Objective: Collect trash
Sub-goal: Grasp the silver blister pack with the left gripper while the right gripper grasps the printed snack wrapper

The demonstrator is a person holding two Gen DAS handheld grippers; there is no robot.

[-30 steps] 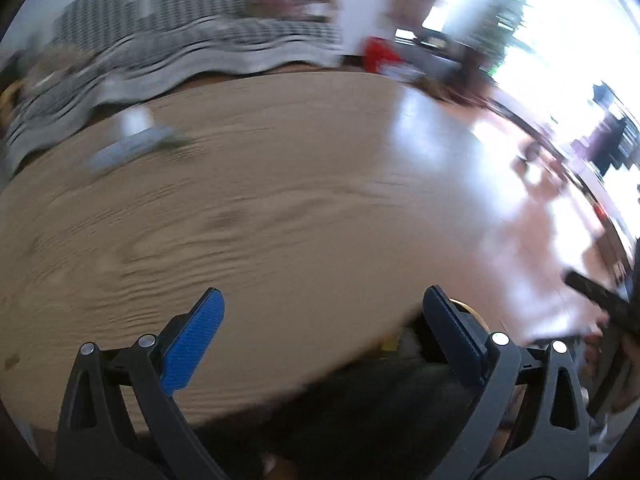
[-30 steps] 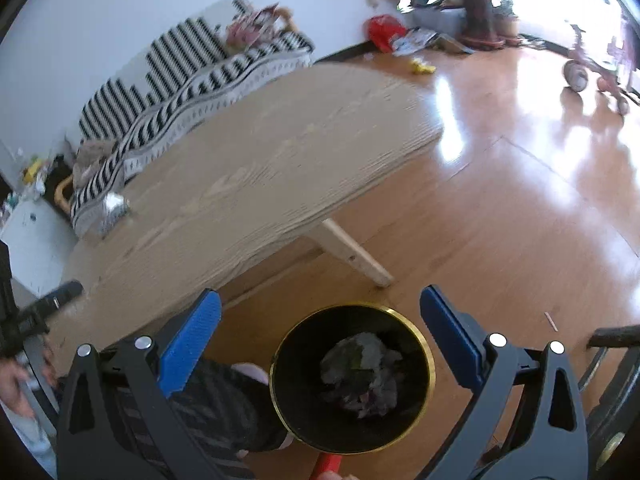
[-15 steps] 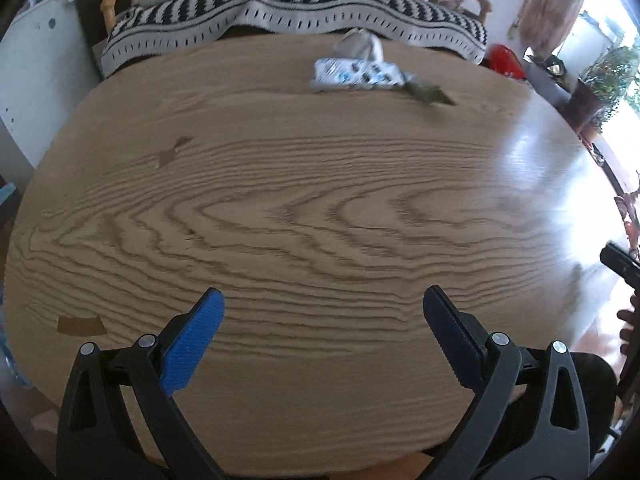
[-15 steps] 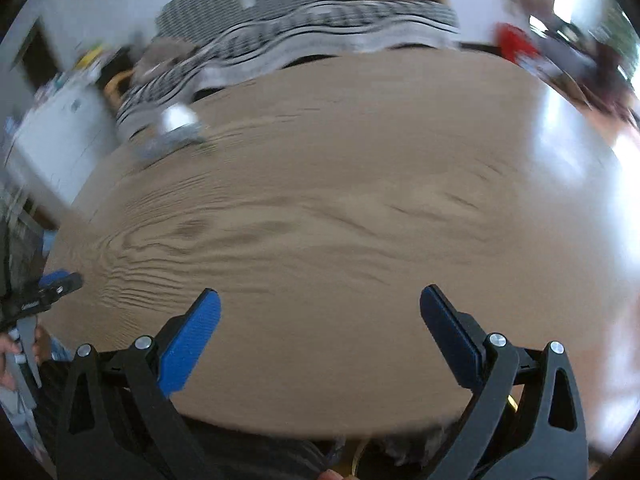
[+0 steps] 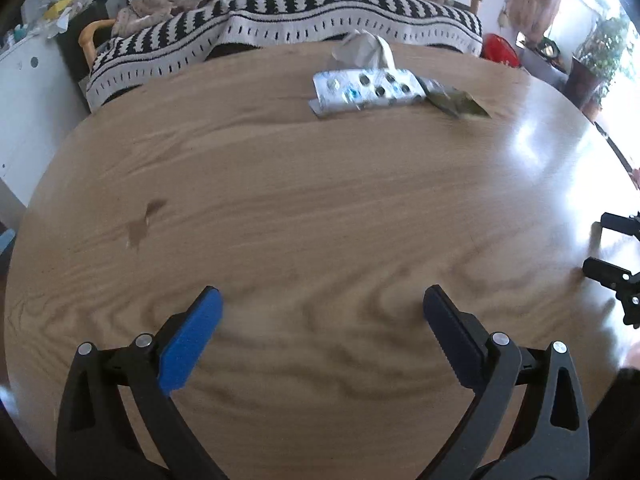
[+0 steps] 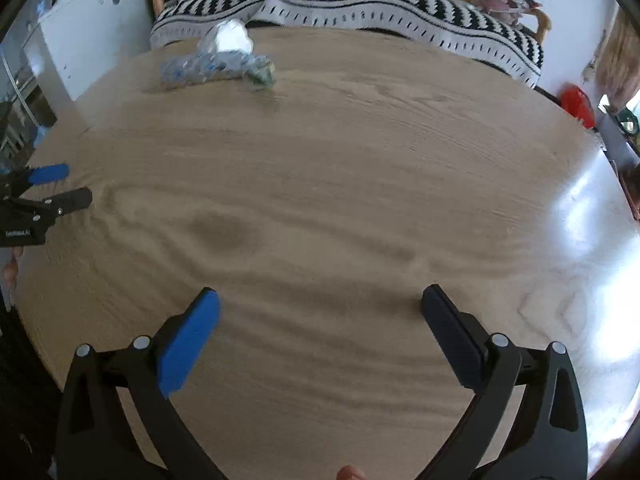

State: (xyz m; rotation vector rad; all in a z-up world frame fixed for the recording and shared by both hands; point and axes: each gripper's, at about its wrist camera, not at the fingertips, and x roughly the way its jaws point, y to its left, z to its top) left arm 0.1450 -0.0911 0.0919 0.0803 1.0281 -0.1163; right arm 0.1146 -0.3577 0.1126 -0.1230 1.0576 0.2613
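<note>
On the far side of the oval wooden table point(image 5: 304, 208) lie a silver blister pack point(image 5: 366, 90), a crumpled white paper point(image 5: 364, 50) behind it and a small green wrapper point(image 5: 458, 102) to its right. In the right wrist view the same blister pack point(image 6: 196, 70), paper point(image 6: 228, 38) and wrapper point(image 6: 262, 72) lie at the far left. My left gripper point(image 5: 320, 308) is open and empty over the near table. My right gripper point(image 6: 318, 310) is open and empty over the near edge. Each gripper shows at the other view's side.
A sofa with a black-and-white striped blanket point(image 5: 288, 12) runs along the table's far side. A white cabinet point(image 6: 80, 36) stands at the left. A red object point(image 6: 576, 104) and potted plants point(image 5: 596, 52) are on the floor at the right.
Both grippers swung from the floor and the bin up over the table. The view now faces the trash on the far side, closer than half a second ago.
</note>
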